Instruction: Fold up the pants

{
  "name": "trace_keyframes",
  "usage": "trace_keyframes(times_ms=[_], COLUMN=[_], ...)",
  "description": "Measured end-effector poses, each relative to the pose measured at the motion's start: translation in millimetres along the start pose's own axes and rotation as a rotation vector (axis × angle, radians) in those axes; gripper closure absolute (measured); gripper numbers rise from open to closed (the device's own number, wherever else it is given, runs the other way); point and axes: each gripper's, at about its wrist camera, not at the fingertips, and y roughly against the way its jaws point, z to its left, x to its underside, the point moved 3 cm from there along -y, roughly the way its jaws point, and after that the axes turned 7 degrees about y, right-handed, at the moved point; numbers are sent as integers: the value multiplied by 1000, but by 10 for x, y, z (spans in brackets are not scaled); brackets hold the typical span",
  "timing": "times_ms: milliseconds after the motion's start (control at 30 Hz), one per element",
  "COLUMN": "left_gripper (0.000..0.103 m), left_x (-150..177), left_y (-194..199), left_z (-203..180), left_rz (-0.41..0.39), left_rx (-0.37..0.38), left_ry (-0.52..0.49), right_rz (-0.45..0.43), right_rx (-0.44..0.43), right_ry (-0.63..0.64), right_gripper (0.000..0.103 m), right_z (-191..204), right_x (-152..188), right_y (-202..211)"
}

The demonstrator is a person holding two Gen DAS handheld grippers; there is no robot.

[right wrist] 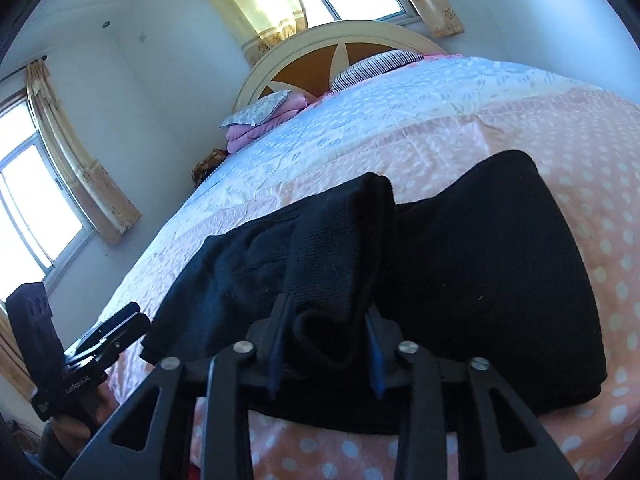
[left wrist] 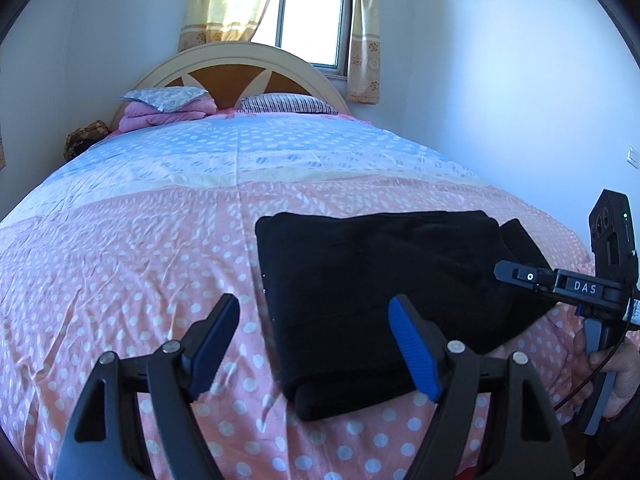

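Note:
The black pants (left wrist: 372, 268) lie folded in a thick rectangle on the pink dotted bedspread (left wrist: 120, 280), near the bed's front edge. My left gripper (left wrist: 313, 301) hovers open just before their left front corner, nothing between its blue pads. In the right wrist view, my right gripper (right wrist: 326, 328) is shut on a raised fold of the pants (right wrist: 488, 264), which stands up between its fingers and hides the tips. From the left wrist view the right gripper (left wrist: 504, 272) reaches in at the pants' right side, a hand (left wrist: 616, 372) on its handle.
Two pillows (left wrist: 288, 104) and a pink folded blanket (left wrist: 160, 118) lie against the arched headboard (left wrist: 236, 56). A curtained window (left wrist: 312, 20) is behind it. A white wall (left wrist: 520, 100) runs close along the bed's right side.

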Motion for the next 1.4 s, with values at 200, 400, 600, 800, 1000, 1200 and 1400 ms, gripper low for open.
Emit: trace_keyframes(times_ms=[200,400,600,800,1000,1200,1400], left_gripper=[24,23,23,23,23,23,23], left_x=[-42,-111,-57,-23,-119,-308,-47], left_y=[26,62,-105,-130,-173,-297,-693], left_z=[35,55,-49,-194,-43,-269,-444], left_rz=[-14,-41,14,20,14,-11,127], left_rx=[-8,-16,-6,-45,-70,-44,-86], left_ry=[6,4,13,-80,-45,-59,-84], right_rz=[-36,-108,116,125,-13,-142,28], right_rx=[57,161,280,218,463,353,356], right_ry=[102,256,258,98,105,162,72], right_gripper=[87,88,85,69,62,64,64], right_z=[163,188,-283,-557,-518,-259,-593], right_x=[-145,-521,-343,-248,-431,-778,-673], right_y=[74,696,501,467,948,850,78])
